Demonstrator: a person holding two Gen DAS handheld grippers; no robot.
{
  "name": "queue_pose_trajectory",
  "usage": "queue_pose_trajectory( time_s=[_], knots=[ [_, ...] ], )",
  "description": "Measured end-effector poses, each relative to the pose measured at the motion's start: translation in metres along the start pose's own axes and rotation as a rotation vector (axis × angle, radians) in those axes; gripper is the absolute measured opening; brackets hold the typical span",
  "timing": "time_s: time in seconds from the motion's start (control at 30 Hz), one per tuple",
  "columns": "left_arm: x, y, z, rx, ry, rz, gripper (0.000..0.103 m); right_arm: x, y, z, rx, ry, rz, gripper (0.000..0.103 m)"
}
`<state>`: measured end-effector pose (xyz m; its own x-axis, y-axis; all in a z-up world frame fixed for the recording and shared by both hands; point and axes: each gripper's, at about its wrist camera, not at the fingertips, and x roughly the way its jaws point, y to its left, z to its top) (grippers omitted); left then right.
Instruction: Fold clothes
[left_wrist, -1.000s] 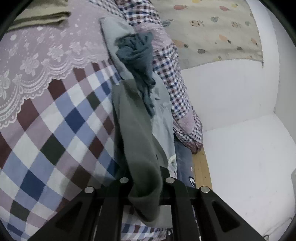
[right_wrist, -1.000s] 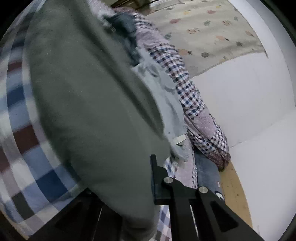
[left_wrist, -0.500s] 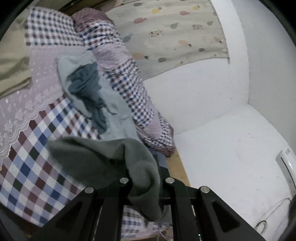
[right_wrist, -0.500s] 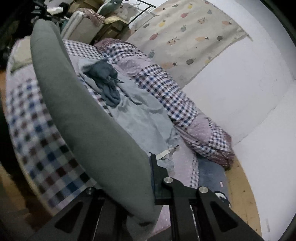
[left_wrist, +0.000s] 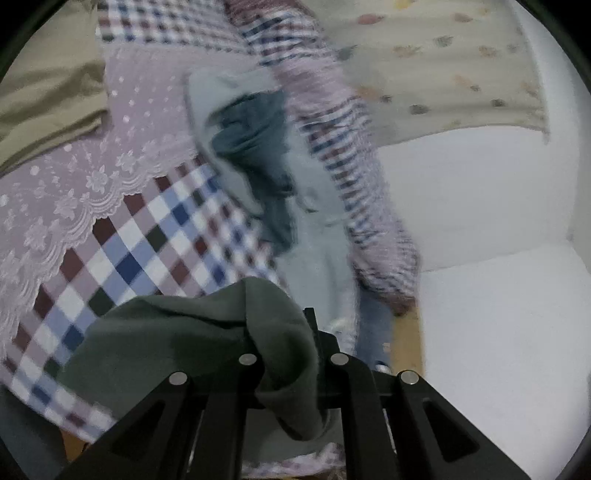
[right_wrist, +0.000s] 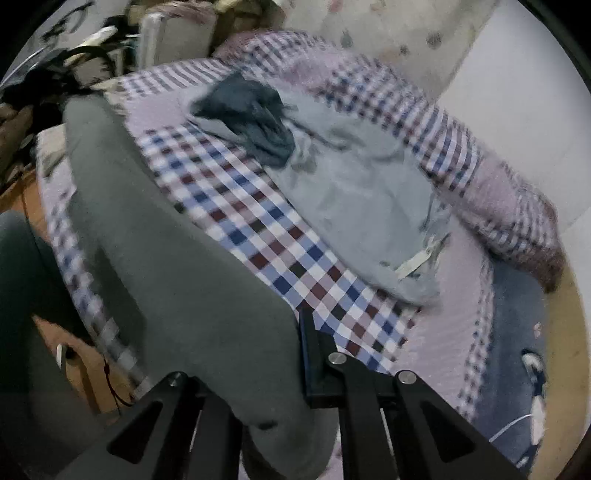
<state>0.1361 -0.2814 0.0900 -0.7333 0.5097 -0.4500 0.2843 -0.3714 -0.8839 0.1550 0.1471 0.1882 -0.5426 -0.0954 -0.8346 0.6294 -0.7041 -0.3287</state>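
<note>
Above the blue, maroon and white checked bed cover (right_wrist: 280, 236), both grippers hold one grey-green fleece garment (right_wrist: 177, 266) stretched between them.
Left gripper (left_wrist: 290, 363) and right gripper (right_wrist: 258, 373) are each clamped on its edge; keep the hem taut and level before lowering it flat, clear of the pale blue crumpled garment (right_wrist: 354, 199). Half a second ago the cloth hung nearer the right camera; now both views tilt further down toward the bed.
</note>
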Motion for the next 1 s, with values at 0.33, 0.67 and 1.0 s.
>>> queue_pose_trajectory(
  time_s=[0.33, 0.67, 1.0],
  knots=[
    [0.098, 0.025, 0.078, -0.108, -0.001, 0.126, 0.018, 0.141, -0.046, 0.041, 0.076, 0.19, 0.005, 0.022],
    [0.046, 0.027, 0.082, 0.082, -0.14, 0.112, 0.049, 0.097, -0.081, 0.012, 0.417, -0.039, -0.191, 0.07],
    [-0.026, 0.101, -0.013, 0.195, -0.088, 0.187, 0.063, 0.025, 0.002, -0.064, 0.649, -0.281, 0.029, 0.07]
  ],
)
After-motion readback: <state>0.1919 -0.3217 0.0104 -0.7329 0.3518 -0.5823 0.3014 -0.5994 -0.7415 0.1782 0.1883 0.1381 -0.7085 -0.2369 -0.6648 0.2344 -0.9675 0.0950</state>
